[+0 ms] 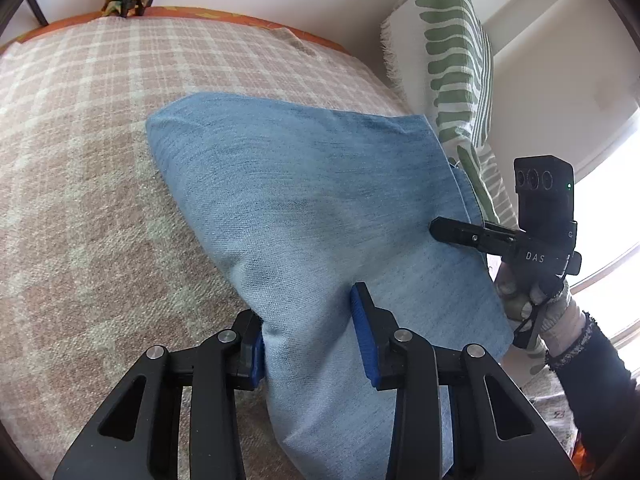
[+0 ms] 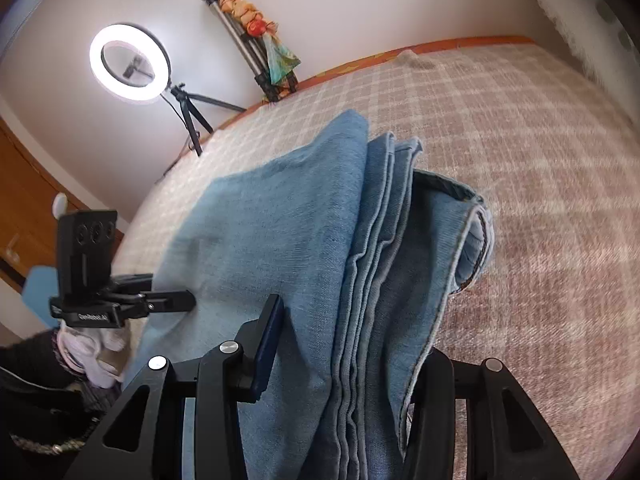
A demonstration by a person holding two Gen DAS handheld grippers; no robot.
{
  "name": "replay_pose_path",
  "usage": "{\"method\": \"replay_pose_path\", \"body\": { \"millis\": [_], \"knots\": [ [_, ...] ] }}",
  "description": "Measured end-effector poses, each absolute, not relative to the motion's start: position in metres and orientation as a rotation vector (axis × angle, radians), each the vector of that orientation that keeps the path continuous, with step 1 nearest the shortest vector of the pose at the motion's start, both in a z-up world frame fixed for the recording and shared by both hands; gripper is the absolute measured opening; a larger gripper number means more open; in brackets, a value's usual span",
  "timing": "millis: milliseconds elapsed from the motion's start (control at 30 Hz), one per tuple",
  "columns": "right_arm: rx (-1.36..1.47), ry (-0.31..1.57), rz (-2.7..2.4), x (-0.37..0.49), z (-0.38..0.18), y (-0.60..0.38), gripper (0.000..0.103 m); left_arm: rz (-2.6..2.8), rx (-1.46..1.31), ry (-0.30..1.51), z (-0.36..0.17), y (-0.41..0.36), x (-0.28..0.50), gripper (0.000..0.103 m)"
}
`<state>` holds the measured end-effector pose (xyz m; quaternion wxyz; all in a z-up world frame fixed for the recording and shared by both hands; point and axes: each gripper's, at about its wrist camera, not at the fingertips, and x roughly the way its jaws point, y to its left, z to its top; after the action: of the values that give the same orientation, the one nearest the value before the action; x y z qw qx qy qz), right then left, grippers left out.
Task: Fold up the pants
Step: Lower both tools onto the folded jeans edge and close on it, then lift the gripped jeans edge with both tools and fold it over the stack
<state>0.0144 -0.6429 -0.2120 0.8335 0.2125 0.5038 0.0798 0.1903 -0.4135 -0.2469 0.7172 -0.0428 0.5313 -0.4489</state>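
Both claws, the left gripper and right gripper, appear pinched on the folded pants at lower centre, probably to lift it off the bed.

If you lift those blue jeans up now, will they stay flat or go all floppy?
Probably floppy: the jeans already sag and bunch between the left gripper fingers. They may be fairly heavy for cloth, since several thick denim layers are stacked at the edge. The folds could slide apart, because nothing visible holds the layers together.
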Motion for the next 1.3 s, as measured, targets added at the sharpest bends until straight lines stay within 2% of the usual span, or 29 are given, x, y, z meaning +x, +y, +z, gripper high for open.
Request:
{"method": "replay_pose_path", "body": {
  "millis": [133, 200, 267, 333, 467, 1300],
  "knots": [
    [0.395, 1.077, 0.132, 0.016, -0.209, -0.636, 0.046, -0.982, -0.094, 1.171, -0.249, -0.416, 0.192, 0.036],
    [0.347, 1.085, 0.108, 0.017, -0.205, -0.629, 0.042, -0.976, -0.057, 1.152, -0.247, -0.42, 0.188, 0.035],
    [0.299, 1.103, 0.079, 0.019, -0.199, -0.622, 0.031, -0.98, -0.026, 1.119, -0.241, -0.424, 0.184, 0.028],
    [0.247, 1.109, 0.053, 0.02, -0.19, -0.615, 0.026, -0.981, -0.017, 1.086, -0.233, -0.425, 0.181, 0.023],
    [0.131, 1.097, 0.027, 0.02, -0.175, -0.597, 0.022, -0.991, -0.002, 1.038, -0.221, -0.426, 0.177, 0.019],
    [0.028, 0.903, -0.03, 0.05, -0.097, -0.584, 0.02, -1.025, 0.049, 0.828, -0.154, -0.447, 0.2, 0.016]
  ]
}}
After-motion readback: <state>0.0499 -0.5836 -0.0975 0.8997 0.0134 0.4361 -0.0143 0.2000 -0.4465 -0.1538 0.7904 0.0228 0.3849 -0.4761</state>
